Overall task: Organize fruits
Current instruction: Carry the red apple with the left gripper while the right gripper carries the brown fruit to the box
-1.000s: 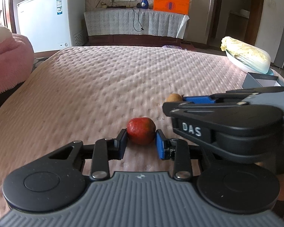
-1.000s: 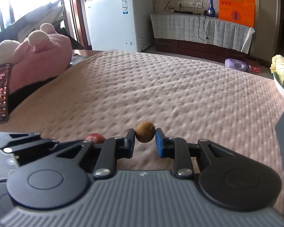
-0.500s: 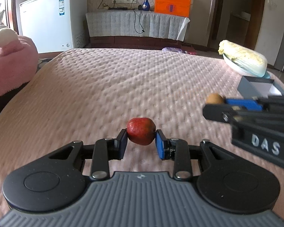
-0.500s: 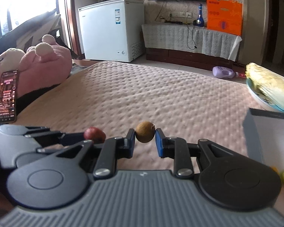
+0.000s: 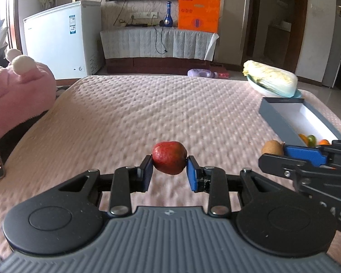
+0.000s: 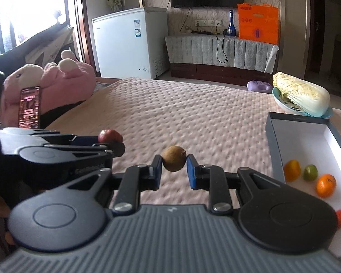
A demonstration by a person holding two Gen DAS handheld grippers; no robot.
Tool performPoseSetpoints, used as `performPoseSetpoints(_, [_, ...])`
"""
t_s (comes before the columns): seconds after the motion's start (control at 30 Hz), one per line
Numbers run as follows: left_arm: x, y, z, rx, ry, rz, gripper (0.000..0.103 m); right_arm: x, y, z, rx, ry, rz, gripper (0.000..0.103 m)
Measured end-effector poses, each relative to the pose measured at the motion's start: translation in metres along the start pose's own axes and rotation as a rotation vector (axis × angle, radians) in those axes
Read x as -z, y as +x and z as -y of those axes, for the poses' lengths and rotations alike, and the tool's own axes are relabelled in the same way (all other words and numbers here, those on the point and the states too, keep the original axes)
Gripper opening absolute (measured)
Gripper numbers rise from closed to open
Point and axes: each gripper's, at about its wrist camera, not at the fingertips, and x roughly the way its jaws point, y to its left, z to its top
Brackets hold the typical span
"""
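The pink quilted bedspread [image 5: 170, 113] takes up most of the room, and everything is being sorted on it. Over on the right edge sits a plate with a napa cabbage [image 6: 301, 96], set apart from the fruit, and just in front of it a long open box [image 6: 307, 141] with a white inside — clearly the collecting place, since an orange [image 6: 326, 185], a yellow fruit [image 6: 292, 170] and a small green one [image 6: 310, 172] already lie at its near end.

Both tools are carried above the spread, each with one piece, so I take this for a double delivery towards that box. The left gripper [image 5: 169, 173] has its blue pads clamped on either side of a red apple-like fruit [image 5: 169, 160], the jaws only as wide as the fruit demands. The right gripper [image 6: 174, 170], nearer the box, is pinched tight on a small brown round fruit [image 6: 174, 161] — a narrower hold for a smaller thing. Neither fruit touches the cloth.

A phone [image 6: 29, 107] leans against a pink plush toy [image 6: 56, 86] on the far left, out of the way.
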Motion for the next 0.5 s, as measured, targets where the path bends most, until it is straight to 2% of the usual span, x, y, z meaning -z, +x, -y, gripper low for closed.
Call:
performPoseSetpoints(0.27, [0.010, -0.042, 0.015, 0.011, 0.000, 0.037, 0.037, 0.007, -0.024, 0.001, 0.006, -0.003, 0.018, 0.026])
performPoseSetpoints(0.5, [0.020, -0.064, 0.036, 0.006, 0.032, 0.046, 0.037, 0.009, -0.044, 0.011, 0.018, 0.017, 0.045, 0.026])
